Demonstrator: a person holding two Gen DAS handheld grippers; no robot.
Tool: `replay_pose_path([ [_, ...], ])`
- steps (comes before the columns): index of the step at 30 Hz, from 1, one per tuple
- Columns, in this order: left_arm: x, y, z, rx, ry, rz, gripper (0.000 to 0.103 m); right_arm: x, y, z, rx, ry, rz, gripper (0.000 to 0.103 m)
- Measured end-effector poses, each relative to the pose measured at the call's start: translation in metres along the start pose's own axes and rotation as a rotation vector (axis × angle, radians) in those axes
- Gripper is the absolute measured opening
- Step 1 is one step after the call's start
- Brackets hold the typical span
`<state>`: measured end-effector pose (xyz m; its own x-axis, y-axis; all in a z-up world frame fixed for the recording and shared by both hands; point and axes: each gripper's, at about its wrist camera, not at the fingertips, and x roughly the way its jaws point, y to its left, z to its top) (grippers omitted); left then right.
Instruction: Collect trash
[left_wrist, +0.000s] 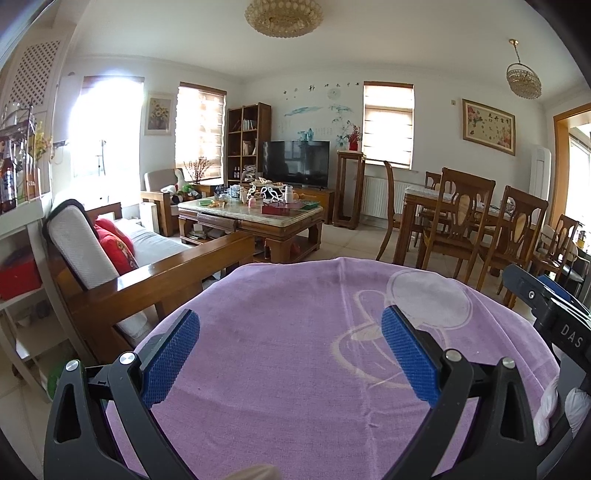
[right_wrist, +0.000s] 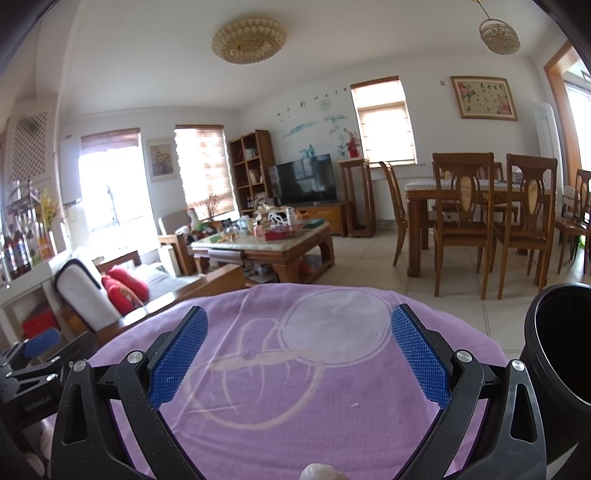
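My left gripper (left_wrist: 290, 326) is open over a purple cloth (left_wrist: 295, 369) with a pale ring pattern, nothing between its blue pads. My right gripper (right_wrist: 297, 323) is also open above the same purple cloth (right_wrist: 295, 387), holding nothing. A black bin (right_wrist: 561, 347) with a dark open mouth stands at the cloth's right edge, right of the right gripper. The right gripper's body (left_wrist: 546, 306) shows at the right edge of the left wrist view; the left gripper's body (right_wrist: 37, 369) shows at the lower left of the right wrist view. I can make out no loose trash on the cloth.
A wooden sofa (left_wrist: 122, 280) with red cushions lies left. Beyond it a cluttered coffee table (left_wrist: 251, 216) stands before a TV (left_wrist: 295, 162). A dining table with wooden chairs (left_wrist: 461, 221) is on the right. A white shelf with bottles (left_wrist: 14, 177) is at far left.
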<state>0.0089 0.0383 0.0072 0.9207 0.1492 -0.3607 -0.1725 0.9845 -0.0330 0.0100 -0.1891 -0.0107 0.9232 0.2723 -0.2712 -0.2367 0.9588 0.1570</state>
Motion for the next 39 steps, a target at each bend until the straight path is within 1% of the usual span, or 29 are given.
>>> replay_pose_path([
  [24, 0.0001, 0.0005, -0.0008, -0.001, -0.003, 0.0, 0.098, -0.0001, -0.002, 0.0008, 0.001, 0.0, 0.001, 0.098],
  [29, 0.0031, 0.0013, 0.0002, -0.003, 0.012, -0.028, 0.098, 0.0001, -0.0019, 0.0007, 0.0, 0.003, 0.0, 0.098],
  [31, 0.0048, 0.0013, 0.0011, -0.005, 0.016, -0.025, 0.098, 0.0014, -0.0011, -0.0005, -0.002, 0.012, 0.002, 0.098],
  [34, 0.0003, 0.0022, 0.0018, -0.012, -0.011, -0.018, 0.098, 0.0002, -0.0015, -0.0025, -0.003, 0.014, -0.001, 0.098],
  [36, 0.0005, 0.0026, 0.0039, 0.003, -0.029, -0.012, 0.098, 0.0004, -0.0019, -0.0026, -0.002, 0.014, -0.002, 0.098],
  [38, 0.0027, 0.0026, 0.0037, 0.013, -0.026, -0.003, 0.098, 0.0004, -0.0022, -0.0026, -0.002, 0.015, -0.001, 0.098],
  [39, 0.0046, 0.0034, 0.0037, 0.01, -0.019, -0.01, 0.098, 0.0003, -0.0022, -0.0027, -0.002, 0.015, -0.001, 0.098],
])
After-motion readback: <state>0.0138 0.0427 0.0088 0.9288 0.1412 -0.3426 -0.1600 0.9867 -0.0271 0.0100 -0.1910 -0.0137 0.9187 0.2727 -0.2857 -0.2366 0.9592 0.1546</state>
